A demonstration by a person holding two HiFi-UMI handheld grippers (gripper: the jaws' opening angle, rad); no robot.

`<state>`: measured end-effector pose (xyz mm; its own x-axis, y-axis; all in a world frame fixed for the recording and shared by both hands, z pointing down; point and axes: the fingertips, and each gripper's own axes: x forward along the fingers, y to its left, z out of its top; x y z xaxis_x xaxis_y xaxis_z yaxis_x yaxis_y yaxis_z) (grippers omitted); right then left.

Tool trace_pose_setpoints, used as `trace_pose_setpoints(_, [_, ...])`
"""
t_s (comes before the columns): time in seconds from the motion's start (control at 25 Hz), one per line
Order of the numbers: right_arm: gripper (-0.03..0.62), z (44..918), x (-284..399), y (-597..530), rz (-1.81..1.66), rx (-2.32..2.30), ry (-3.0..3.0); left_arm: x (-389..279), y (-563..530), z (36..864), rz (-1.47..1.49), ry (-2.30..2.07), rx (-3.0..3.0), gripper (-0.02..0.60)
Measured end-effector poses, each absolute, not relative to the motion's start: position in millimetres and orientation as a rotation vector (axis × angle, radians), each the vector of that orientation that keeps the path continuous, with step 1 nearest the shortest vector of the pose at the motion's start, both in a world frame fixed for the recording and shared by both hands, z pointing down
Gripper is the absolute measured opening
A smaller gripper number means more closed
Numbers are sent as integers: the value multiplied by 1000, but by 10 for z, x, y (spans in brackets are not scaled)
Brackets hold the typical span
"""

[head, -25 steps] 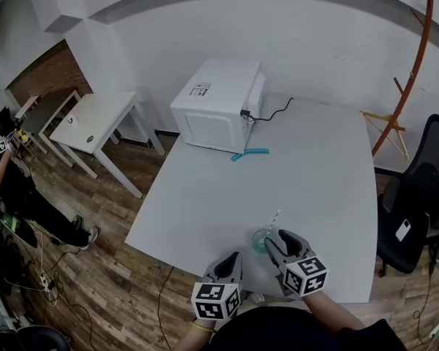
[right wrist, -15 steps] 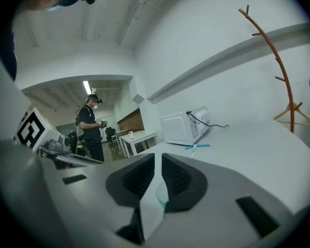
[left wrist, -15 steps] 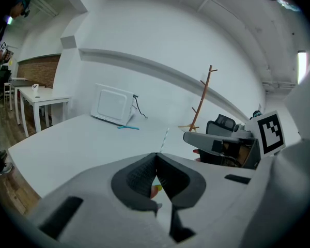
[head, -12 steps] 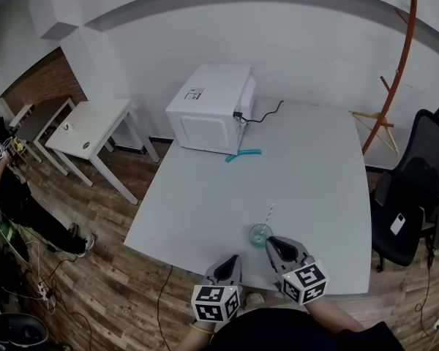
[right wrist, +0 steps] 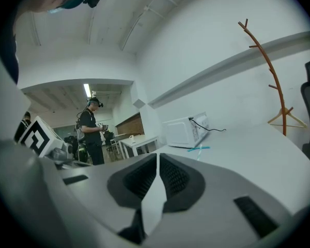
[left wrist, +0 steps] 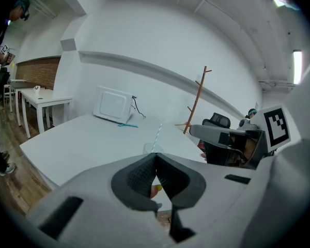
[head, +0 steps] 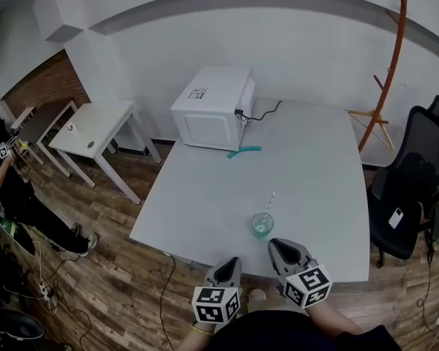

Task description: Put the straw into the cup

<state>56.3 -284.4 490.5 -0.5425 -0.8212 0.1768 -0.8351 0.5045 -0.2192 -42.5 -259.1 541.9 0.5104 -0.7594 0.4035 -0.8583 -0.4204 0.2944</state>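
Item 1, right gripper (right wrist: 157, 161): the jaws had just been closing and stood together, with nothing between the ribbed pads. A second earlier they had stood wide apart at the cup. The gripper had since drawn back from the cup to hang at the table's near edge.

Item 2, left gripper (left wrist: 155, 159): jaws pressed together, empty. It hung just off the near edge beside the right gripper, apart from the cup.

Item 3, clear green-tinted plastic cup (head: 262, 225): upright on the flat white table (head: 307, 159), near the near edge and about midway along it, free of both grippers.

Item 4, thin white striped paper straw (head: 270, 205): its lower end sat inside the cup and its upper end leaned out over the rim toward the far edge.

Item 5, white box-shaped microwave oven (head: 212, 108): at the far left corner, well apart from the cup.

Assessment: with the straw seated and both grippers released and withdrawn, the task appeared complete. Nothing further seemed called for.
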Motion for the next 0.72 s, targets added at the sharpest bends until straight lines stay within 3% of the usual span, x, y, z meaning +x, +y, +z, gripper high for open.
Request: trace_pose_setpoints(0.72, [38,4782,235,-1826,468,1425,-2750,-650,-1666,5378,275,-1340,2294,11])
